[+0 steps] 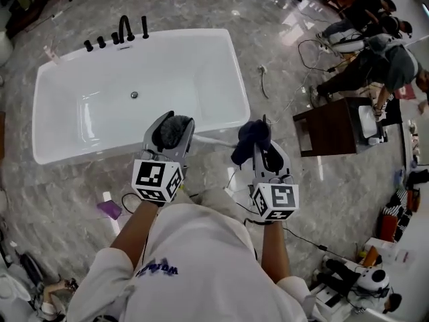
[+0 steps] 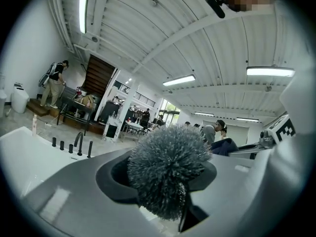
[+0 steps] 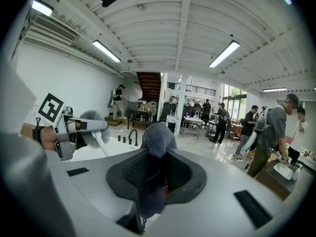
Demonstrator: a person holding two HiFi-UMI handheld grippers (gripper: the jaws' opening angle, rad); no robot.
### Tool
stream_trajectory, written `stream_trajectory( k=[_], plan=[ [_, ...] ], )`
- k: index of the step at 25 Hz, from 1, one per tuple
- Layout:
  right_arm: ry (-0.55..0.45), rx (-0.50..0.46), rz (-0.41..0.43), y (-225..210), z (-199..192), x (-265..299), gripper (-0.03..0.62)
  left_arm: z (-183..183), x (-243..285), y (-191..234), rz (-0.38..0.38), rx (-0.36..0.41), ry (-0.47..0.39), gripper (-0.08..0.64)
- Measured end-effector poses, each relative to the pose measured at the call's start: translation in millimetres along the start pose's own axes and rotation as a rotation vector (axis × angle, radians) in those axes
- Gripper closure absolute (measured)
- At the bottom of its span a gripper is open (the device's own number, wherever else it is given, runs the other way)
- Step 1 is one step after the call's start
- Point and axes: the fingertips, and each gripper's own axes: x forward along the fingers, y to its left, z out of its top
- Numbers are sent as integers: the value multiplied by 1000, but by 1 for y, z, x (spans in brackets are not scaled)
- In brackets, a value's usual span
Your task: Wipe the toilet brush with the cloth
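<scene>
Head view, looking steeply down: at centre frame the left gripper (image 1: 169, 123) is seen closed on a toilet brush (image 1: 172, 133), whose grey bristle head fills the gap between the jaws. Just to its right the right gripper (image 1: 267, 149) is seen closed on a dark blue cloth (image 1: 251, 139), which is bunched up and bulges out past the jaw tips. The two grippers are held side by side and apart, so brush and cloth do not touch. A marker cube (image 1: 157, 180) is carried at the near end of each gripper. A white bathtub (image 1: 60, 92) fills the upper left, with a black faucet (image 1: 125, 28) on its far rim. A dark wooden cabinet (image 1: 328, 129) stands at the right, and people (image 1: 375, 59) are gathered at the upper right on a grey marbled floor (image 1: 80, 186). Left gripper view: the round bristle head of the toilet brush (image 2: 168, 167) is clamped at lower centre in the left gripper (image 2: 163, 184). The bathtub (image 2: 24, 154) and faucet (image 2: 78, 141) lie at lower left. Right gripper view: the cloth (image 3: 156, 138) is pinched in the shut jaws of the right gripper (image 3: 153, 174) at lower centre, rising as a rounded tuft. At the left edge the left gripper (image 3: 81, 126) is seen with the toilet brush (image 3: 92, 132) in it. People (image 3: 269, 132) stand at the right.
</scene>
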Motion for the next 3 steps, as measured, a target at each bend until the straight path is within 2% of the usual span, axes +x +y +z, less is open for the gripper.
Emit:
stream_trajectory(
  k=[3],
  plan=[
    [10,-13,37,20,2,6,523,-5,-15,9,19,-22,9,353]
  ],
)
